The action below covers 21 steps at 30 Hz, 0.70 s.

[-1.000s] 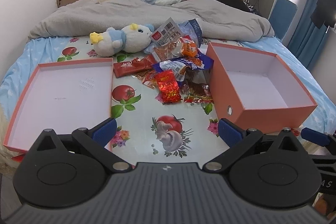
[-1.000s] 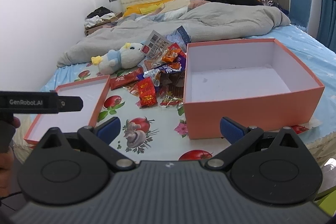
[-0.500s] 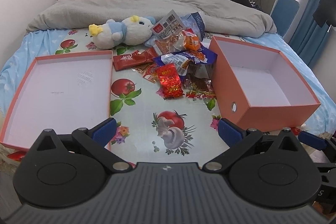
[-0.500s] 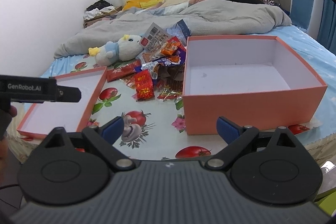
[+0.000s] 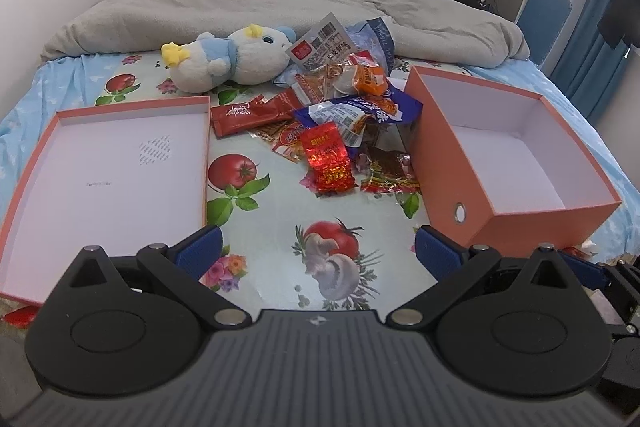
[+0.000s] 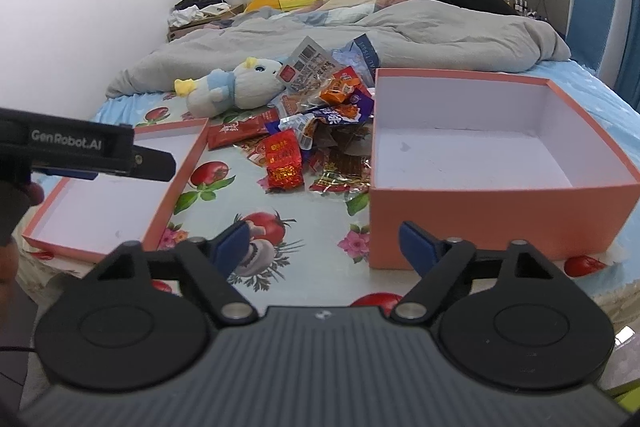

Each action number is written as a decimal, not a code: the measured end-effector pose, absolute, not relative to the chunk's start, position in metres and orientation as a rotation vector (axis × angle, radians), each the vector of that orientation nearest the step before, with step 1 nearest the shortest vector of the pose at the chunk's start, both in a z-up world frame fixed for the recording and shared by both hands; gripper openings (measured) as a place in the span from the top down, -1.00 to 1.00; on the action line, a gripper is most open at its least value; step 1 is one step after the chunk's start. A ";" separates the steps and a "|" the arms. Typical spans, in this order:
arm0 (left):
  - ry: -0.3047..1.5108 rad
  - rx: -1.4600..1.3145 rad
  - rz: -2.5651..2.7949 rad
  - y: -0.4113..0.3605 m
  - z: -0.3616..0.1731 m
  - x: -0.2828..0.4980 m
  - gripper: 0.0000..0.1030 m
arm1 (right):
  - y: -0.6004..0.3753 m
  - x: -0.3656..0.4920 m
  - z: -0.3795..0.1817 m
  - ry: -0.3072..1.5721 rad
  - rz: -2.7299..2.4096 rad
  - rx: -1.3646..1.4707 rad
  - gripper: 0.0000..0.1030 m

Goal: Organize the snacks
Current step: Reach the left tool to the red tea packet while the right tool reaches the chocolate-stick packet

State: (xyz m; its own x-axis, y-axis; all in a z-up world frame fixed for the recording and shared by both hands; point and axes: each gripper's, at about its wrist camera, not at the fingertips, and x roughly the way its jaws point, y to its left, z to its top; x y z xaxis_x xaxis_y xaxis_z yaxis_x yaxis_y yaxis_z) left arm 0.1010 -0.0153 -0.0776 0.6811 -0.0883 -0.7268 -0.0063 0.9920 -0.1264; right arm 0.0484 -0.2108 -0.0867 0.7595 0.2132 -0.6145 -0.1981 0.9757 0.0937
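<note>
The snacks (image 5: 340,123) lie in a loose heap on the bed (image 5: 328,279), near its middle, between the flat box lid (image 5: 112,179) toward the left edge and the deep orange box (image 5: 516,163) toward the right edge. A soft toy (image 5: 232,61) rests just behind the heap, touching the farthest packets. None of the packets is in the box yet, so the sorting has not begun.

The left tongs (image 5: 318,247) stand open with nothing between the pads, above the near edge of the bed. The right tongs (image 6: 324,239) are also open and empty; their jaws have just been closing a little, with no packet between them.

The heap lies straight ahead of the left tongs and farther up the bed, well apart from the pads. From the right tongs it sits ahead and to the left, with the box's near left corner close by. The nearest packet is the shiny red packet (image 5: 329,159), whose long axis runs roughly away from the near edge, tilted slightly. The left hand looks better lined up for it; the right is nearer the box.
</note>
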 end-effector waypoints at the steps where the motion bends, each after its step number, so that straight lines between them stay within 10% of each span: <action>1: 0.821 -0.124 -0.041 -0.014 -0.079 0.104 -1.00 | -0.208 0.051 -0.088 0.672 0.230 0.021 -0.50; 21: 0.913 -0.229 -0.149 0.019 -0.142 0.205 -0.99 | -0.142 0.116 -0.140 0.685 0.309 -0.274 -0.50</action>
State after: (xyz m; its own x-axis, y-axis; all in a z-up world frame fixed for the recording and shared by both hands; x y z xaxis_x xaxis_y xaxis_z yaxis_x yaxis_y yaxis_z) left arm 0.2047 0.0193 -0.1419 0.6037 -0.2243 -0.7650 0.0306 0.9654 -0.2589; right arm 0.1159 -0.1420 -0.1405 0.7327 0.1879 -0.6540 -0.3657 0.9193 -0.1456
